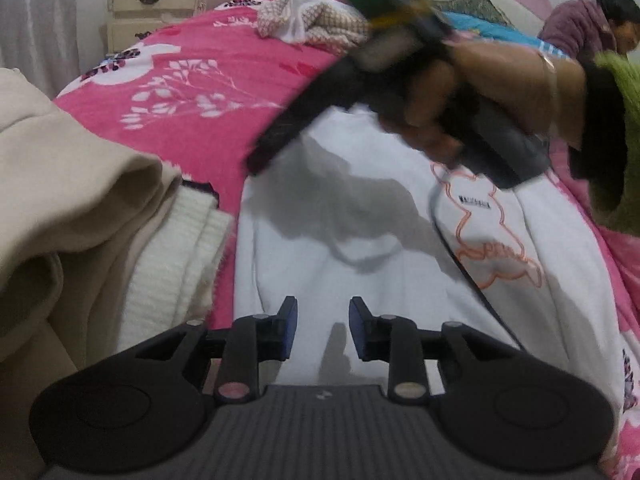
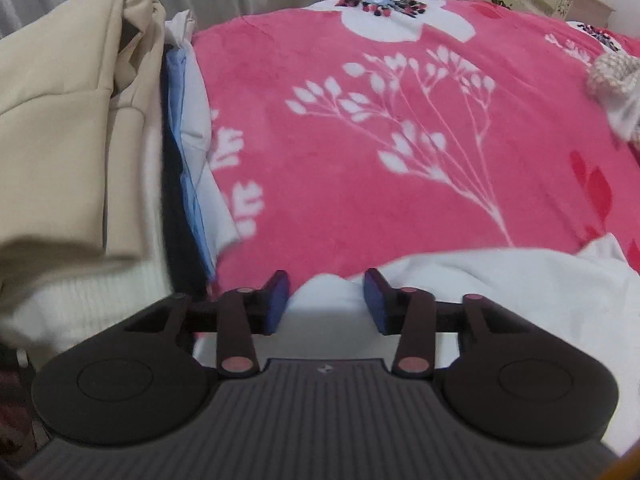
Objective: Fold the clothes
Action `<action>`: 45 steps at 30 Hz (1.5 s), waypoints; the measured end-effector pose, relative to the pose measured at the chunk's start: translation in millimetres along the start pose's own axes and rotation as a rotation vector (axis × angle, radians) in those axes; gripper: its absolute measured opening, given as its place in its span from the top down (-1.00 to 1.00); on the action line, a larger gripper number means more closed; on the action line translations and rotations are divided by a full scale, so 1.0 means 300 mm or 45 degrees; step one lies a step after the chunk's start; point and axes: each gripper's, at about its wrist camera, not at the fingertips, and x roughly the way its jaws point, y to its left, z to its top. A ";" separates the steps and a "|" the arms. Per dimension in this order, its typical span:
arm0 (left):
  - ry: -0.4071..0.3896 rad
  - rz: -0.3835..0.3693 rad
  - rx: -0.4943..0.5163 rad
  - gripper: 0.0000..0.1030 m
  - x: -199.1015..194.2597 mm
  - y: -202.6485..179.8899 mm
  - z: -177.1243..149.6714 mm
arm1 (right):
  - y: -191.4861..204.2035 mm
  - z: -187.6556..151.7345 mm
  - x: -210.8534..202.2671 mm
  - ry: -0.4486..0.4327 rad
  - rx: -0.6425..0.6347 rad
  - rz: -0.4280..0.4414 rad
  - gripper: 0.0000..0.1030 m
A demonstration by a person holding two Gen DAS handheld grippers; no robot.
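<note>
A white garment [image 1: 360, 216] with an orange outline print lies spread on the pink floral bedspread [image 1: 192, 80]. My left gripper [image 1: 323, 328] is open and empty, just above the garment's near part. My right gripper [image 1: 260, 160], blurred, hangs over the garment's far edge, held by a hand. In the right wrist view my right gripper [image 2: 326, 300] is open, with a raised fold of the white garment [image 2: 500, 280] between its jaws, not pinched.
A stack of folded clothes, beige [image 1: 60, 184] over white knit [image 1: 172, 260], sits at the left; it shows in the right wrist view [image 2: 68, 128] too. A crumpled patterned garment [image 1: 316, 20] lies farther back. A cream nightstand [image 1: 160, 4] stands beyond the bed. A person [image 1: 592, 28] sits at the right.
</note>
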 end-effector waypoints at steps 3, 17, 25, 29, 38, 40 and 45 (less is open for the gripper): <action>-0.045 -0.032 -0.044 0.40 -0.007 0.029 0.038 | -0.075 -0.052 -0.077 -0.063 0.112 0.030 0.87; -0.100 0.254 0.101 0.34 0.230 0.037 0.225 | -0.152 -0.223 -0.243 -0.358 0.289 0.086 0.89; -0.121 0.128 0.299 0.27 0.236 -0.014 0.201 | -0.193 -0.270 -0.272 -0.425 0.397 0.137 0.90; -0.167 0.038 0.339 0.16 0.191 -0.026 0.198 | -0.209 -0.285 -0.272 -0.437 0.422 0.142 0.90; -0.130 0.232 0.338 0.22 0.264 -0.018 0.198 | -0.207 -0.286 -0.285 -0.471 0.418 0.182 0.89; -0.151 0.228 0.338 0.22 0.269 -0.017 0.208 | -0.210 -0.285 -0.290 -0.478 0.424 0.194 0.90; -0.204 0.190 0.342 0.22 0.288 -0.019 0.233 | -0.198 -0.264 -0.281 -0.500 0.428 0.219 0.89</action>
